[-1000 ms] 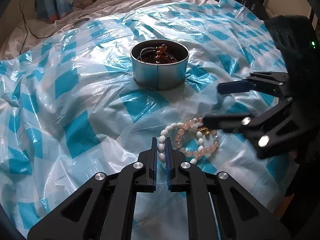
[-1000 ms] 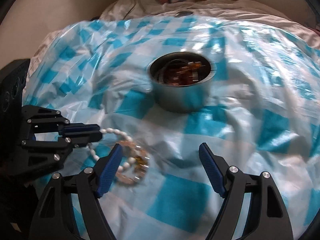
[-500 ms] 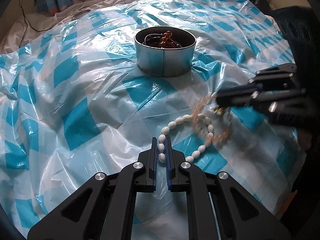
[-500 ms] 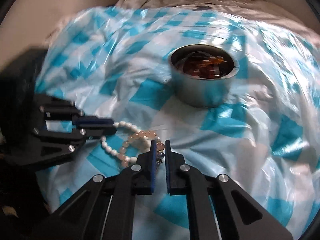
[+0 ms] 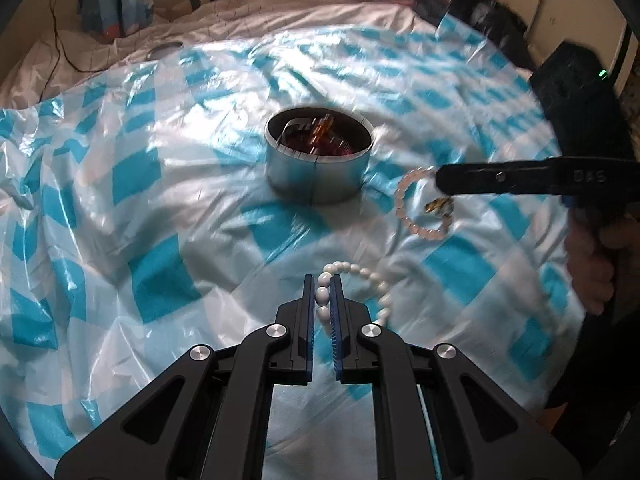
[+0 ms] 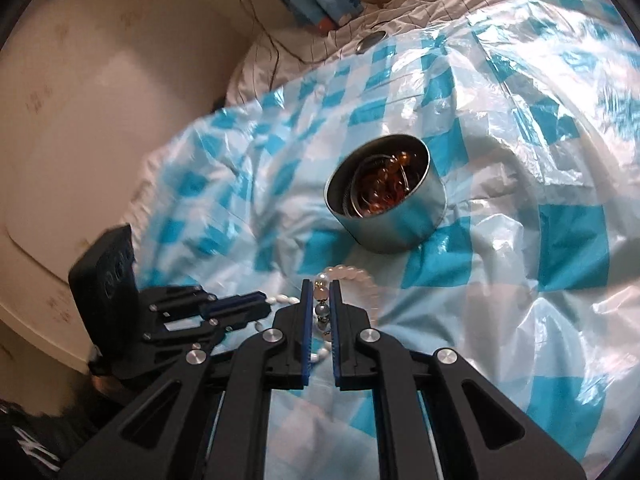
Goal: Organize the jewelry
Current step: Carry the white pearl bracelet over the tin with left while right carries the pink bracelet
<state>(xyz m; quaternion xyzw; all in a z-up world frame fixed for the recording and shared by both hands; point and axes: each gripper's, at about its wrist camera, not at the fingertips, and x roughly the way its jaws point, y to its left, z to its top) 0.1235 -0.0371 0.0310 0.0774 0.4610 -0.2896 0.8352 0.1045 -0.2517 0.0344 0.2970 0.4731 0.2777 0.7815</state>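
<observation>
**Holding two bead bracelets, one in each gripper, short of the tin**

Item 1, my left gripper (image 5: 323, 300): jaws closed nearly all the way, pinching the white bead bracelet (image 5: 374, 280) by a few beads stacked between the blue pads. The rest of that strand trails off to the right and down toward the sheet; whether its far end rests on the plastic or hangs just clear I cannot tell, as the beads blur there.

Item 2, my right gripper (image 6: 320, 300): jaws likewise drawn close together, clamped on the pink bead bracelet (image 5: 420, 206). In the left wrist view this bracelet hangs as an open loop from the tip of the right gripper, lifted off the sheet, with a small gold-coloured charm (image 5: 438, 205) dangling inside the loop. My hand (image 5: 592, 264) shows on the grip at the right edge.

Item 3, round metal tin (image 5: 318, 172): stands upright on the sheet, open-topped, already holding amber-brown beads (image 6: 386, 190) and a thin metal band. The pink bracelet hangs just beside it, to its right, not over its mouth.

Item 4, blue-and-white checked plastic sheet (image 5: 132, 208): crumpled, spread over a pale bed cover (image 5: 280, 12).
</observation>
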